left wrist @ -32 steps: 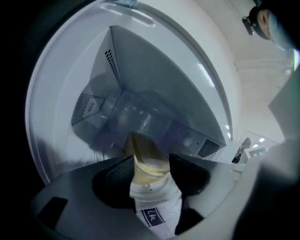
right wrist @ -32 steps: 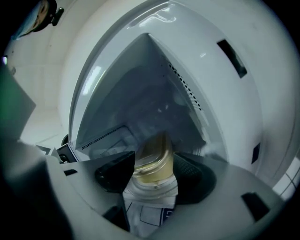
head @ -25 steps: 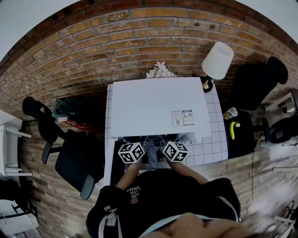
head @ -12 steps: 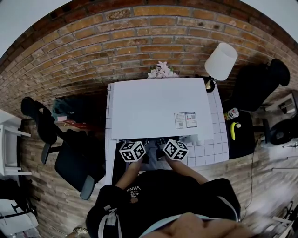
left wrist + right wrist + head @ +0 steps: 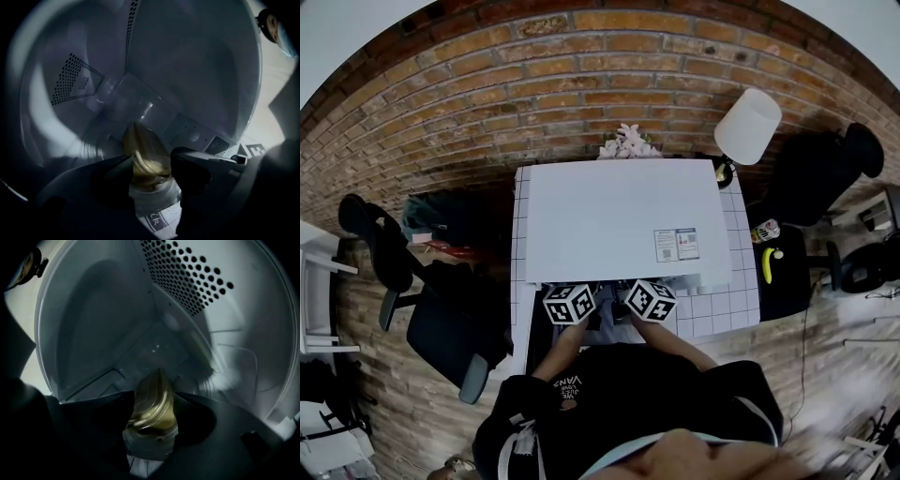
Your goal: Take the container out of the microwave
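Note:
The white microwave (image 5: pixel 619 220) stands on a tiled table, and both grippers reach into its front opening. From above only their marker cubes show, left (image 5: pixel 569 305) and right (image 5: pixel 652 300). Inside the cavity, a clear plastic container (image 5: pixel 145 157) with yellowish contents sits between the dark jaws of my left gripper (image 5: pixel 151 165), which is shut on it. In the right gripper view, the same container (image 5: pixel 152 401) is pinched from the other side, with my right gripper (image 5: pixel 153 409) shut on it. The grey cavity walls (image 5: pixel 93 324) surround both grippers.
A white tiled table (image 5: pixel 727 305) carries the microwave. A lamp (image 5: pixel 748 127) and flowers (image 5: pixel 628 142) stand behind it by the brick wall. A bottle (image 5: pixel 763 230) and a yellow object (image 5: pixel 767 264) lie to the right. An office chair (image 5: pixel 431 319) is at the left.
The two marker cubes have edged slightly closer together and toward the microwave. The head view has shifted a little.

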